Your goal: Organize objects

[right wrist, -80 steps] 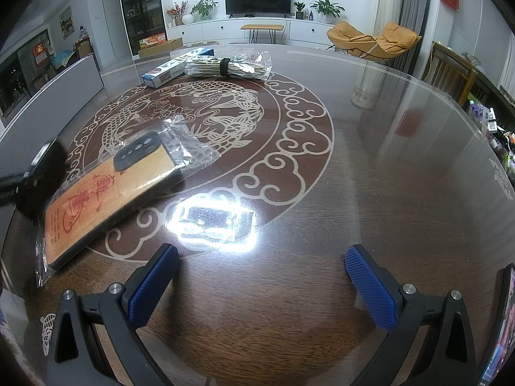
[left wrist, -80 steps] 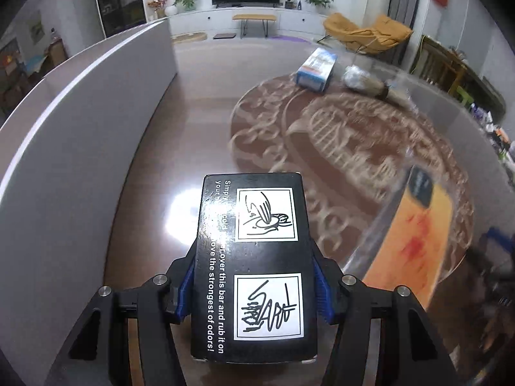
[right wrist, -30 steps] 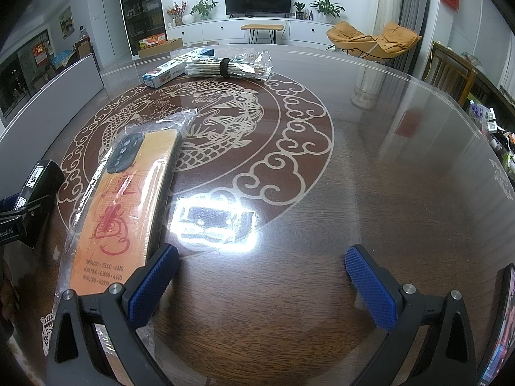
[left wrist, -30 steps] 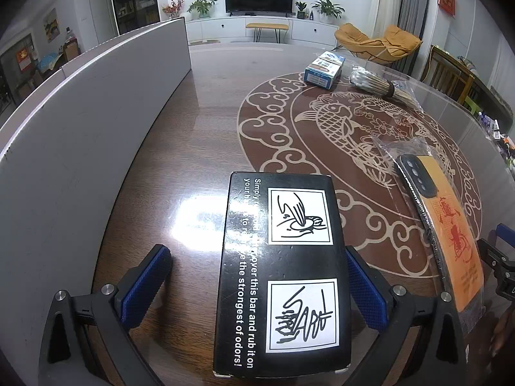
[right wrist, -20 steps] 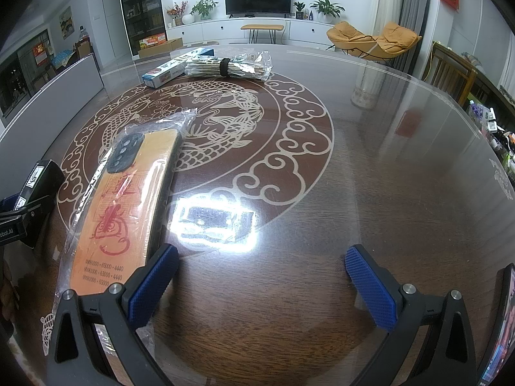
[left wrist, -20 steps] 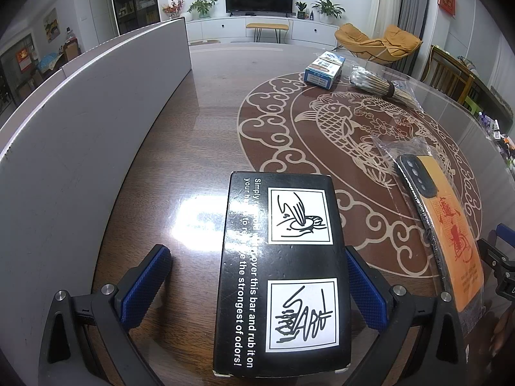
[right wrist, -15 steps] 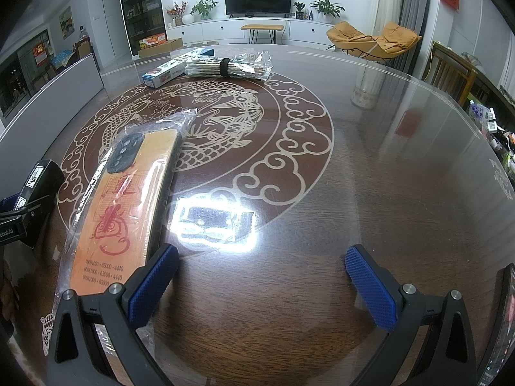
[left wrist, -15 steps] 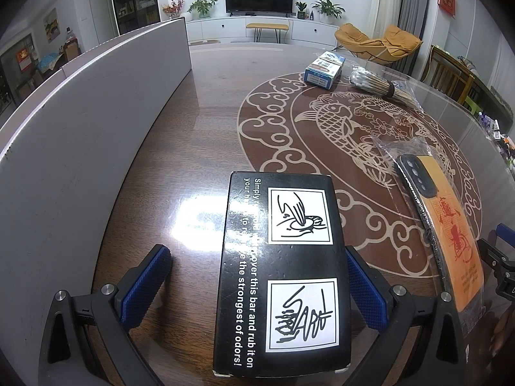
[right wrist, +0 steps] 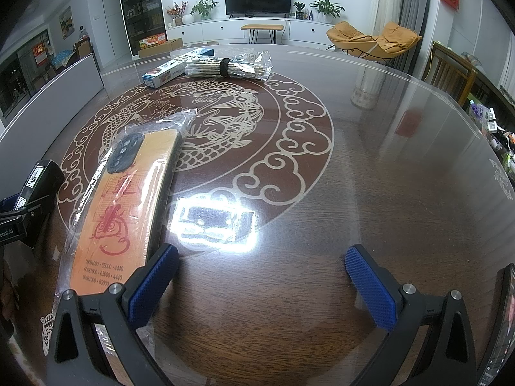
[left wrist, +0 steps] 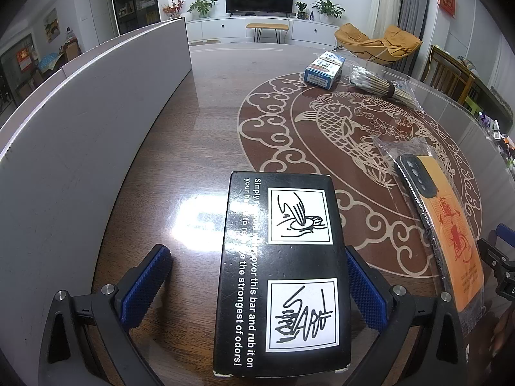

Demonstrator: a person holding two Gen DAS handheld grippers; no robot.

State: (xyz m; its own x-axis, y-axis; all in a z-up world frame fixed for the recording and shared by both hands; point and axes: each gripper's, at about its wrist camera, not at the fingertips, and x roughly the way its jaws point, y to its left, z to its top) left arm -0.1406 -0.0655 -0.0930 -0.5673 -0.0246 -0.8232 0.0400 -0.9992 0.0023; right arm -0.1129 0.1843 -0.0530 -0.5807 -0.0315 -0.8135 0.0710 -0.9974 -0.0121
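Observation:
A black box (left wrist: 283, 270) with white drawings lies flat on the glass-topped table between the spread fingers of my left gripper (left wrist: 257, 276), which is open; a clear gap shows on its left side. The box also shows at the left edge of the right wrist view (right wrist: 42, 177). An orange phone case in a clear bag (left wrist: 450, 238) lies to the box's right, and in the right wrist view (right wrist: 128, 199) it reaches under my left finger. My right gripper (right wrist: 264, 283) is open and empty over bare table.
A white panel (left wrist: 80, 122) stands along the table's left side. A blue and white box (left wrist: 325, 69) (right wrist: 173, 70) and a bagged bundle of cotton swabs (left wrist: 379, 85) (right wrist: 225, 64) lie at the far side. A phone screen (right wrist: 505, 321) sits at the right edge.
2.7 s ago my left gripper was shut on the black box; it has since opened and the box rests on the table. The bagged phone case turned to lie lengthwise. Nothing moved in the last second.

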